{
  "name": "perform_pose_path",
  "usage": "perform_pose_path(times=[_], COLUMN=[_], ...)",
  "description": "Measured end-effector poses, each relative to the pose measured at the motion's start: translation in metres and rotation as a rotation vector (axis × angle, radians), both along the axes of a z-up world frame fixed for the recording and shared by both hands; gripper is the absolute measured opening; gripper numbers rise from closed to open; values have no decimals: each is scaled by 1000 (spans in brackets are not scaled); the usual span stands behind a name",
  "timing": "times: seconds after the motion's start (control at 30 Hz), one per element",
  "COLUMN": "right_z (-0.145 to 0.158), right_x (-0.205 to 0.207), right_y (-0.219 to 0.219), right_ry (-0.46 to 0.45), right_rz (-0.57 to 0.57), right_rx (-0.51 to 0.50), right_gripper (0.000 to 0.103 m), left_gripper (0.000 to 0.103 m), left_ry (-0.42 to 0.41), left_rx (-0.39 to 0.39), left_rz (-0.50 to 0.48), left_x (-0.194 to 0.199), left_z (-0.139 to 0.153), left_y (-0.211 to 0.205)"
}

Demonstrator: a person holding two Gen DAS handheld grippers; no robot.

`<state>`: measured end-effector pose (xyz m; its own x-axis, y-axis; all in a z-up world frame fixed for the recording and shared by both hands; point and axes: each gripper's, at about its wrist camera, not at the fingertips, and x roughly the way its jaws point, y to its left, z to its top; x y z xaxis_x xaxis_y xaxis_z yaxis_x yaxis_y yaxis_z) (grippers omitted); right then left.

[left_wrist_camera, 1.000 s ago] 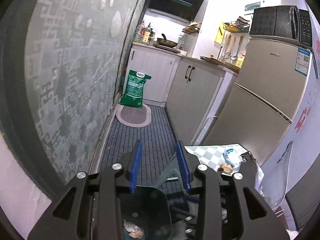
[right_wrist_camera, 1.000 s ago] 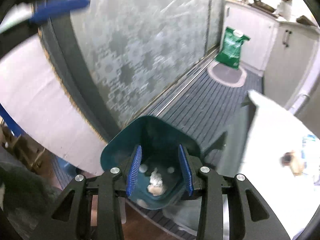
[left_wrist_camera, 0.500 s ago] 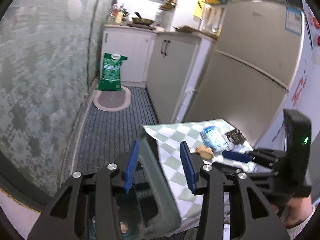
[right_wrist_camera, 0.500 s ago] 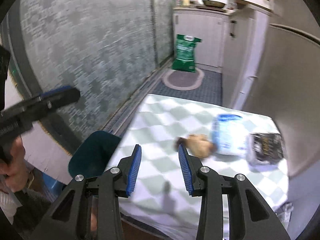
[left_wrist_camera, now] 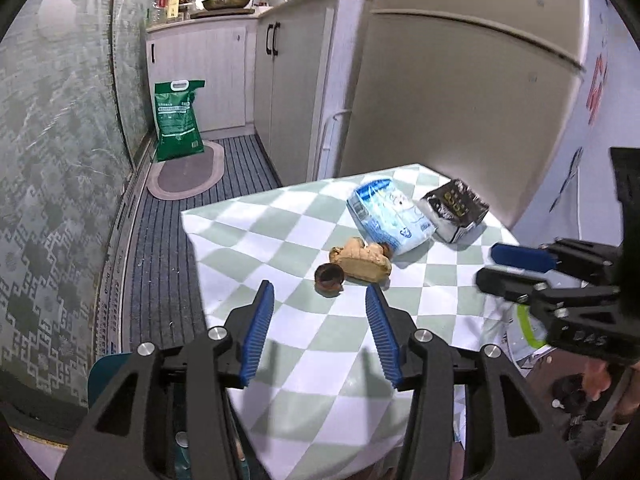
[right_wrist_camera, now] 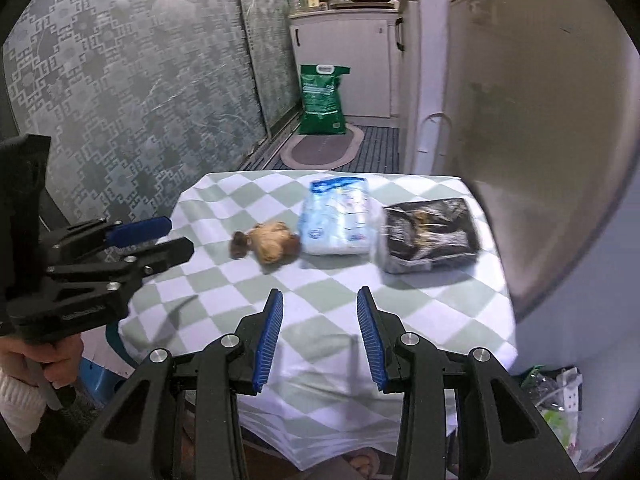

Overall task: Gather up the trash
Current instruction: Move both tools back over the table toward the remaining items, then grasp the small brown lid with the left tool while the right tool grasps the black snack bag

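On the green-and-white checked table [left_wrist_camera: 280, 240] lie a tan lump of scrap [left_wrist_camera: 362, 260], a small brown shell [left_wrist_camera: 329, 274], a blue-white packet [left_wrist_camera: 388, 216] and a black packet [left_wrist_camera: 454, 210]. My left gripper [left_wrist_camera: 318, 296] hovers just short of the shell, its jaws opening, nothing between them. My right gripper [right_wrist_camera: 319, 296] hangs open and empty over the near part of the table [right_wrist_camera: 400, 292], with the tan lump [right_wrist_camera: 272, 242], blue-white packet [right_wrist_camera: 338, 220] and black packet [right_wrist_camera: 430, 236] beyond it. Each gripper shows in the other's view: right gripper [left_wrist_camera: 486, 270], left gripper [right_wrist_camera: 178, 236].
A teal bin's rim [left_wrist_camera: 106, 372] peeks out below the table's left edge. A fridge [left_wrist_camera: 460, 100] stands right behind the table, white cabinets [left_wrist_camera: 288, 92] further back. A green bag [left_wrist_camera: 178, 124] and an oval mat [left_wrist_camera: 186, 176] are on the floor by a patterned glass wall [left_wrist_camera: 48, 168].
Both grippers have swung away from the teal bin with scraps inside and now look down on the table. The left jaws have spread wider.
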<state>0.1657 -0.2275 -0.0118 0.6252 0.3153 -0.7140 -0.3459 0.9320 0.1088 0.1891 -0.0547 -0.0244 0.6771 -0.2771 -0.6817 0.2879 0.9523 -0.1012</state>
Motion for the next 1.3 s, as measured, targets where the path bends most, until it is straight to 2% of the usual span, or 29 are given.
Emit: perform_pose_path(times=[0.13, 0.2, 0.33, 0.47, 0.63, 0.7, 0.73, 0.8, 1.03, 1.3], right_z=[-1, -2, -8, -13, -11, -10, -10, -11, -13, -23], right_x=[0, 1, 6, 11, 12, 12, 13, 14, 19, 32], right_y=[-19, -27, -42, -49, -44, -45, -46, -47, -46, -29], right_ry=[-22, -37, -51, -68, -116, -127, -126, -126, -130, -132], right_rz=[-29, -48, -51, -51, -43, -48, -49, -47, -39, -54], right_rx=[-16, -17, -4, 0, -44, -40, -37, -35, -19, -120], right_gripper=[40, 52, 59, 70, 82, 86, 87, 87, 87, 90], left_gripper=[51, 51, 51, 50, 49, 43, 40, 22, 22, 22], left_ry=[6, 13, 22, 36, 40, 40, 35, 38, 36, 26], left_rx=[28, 30, 35, 27, 26, 41, 52, 52, 39, 3], left_rz=[8, 6, -1, -1, -18, -18, -20, -23, -5, -17], left_x=[10, 14, 22, 29, 34, 35, 35, 36, 31, 20], left_z=[-8, -11, -19, -24, -29, -32, -32, -31, -27, -15], left_y=[-9, -12, -17, -18, -24, -26, -28, -28, -22, -13])
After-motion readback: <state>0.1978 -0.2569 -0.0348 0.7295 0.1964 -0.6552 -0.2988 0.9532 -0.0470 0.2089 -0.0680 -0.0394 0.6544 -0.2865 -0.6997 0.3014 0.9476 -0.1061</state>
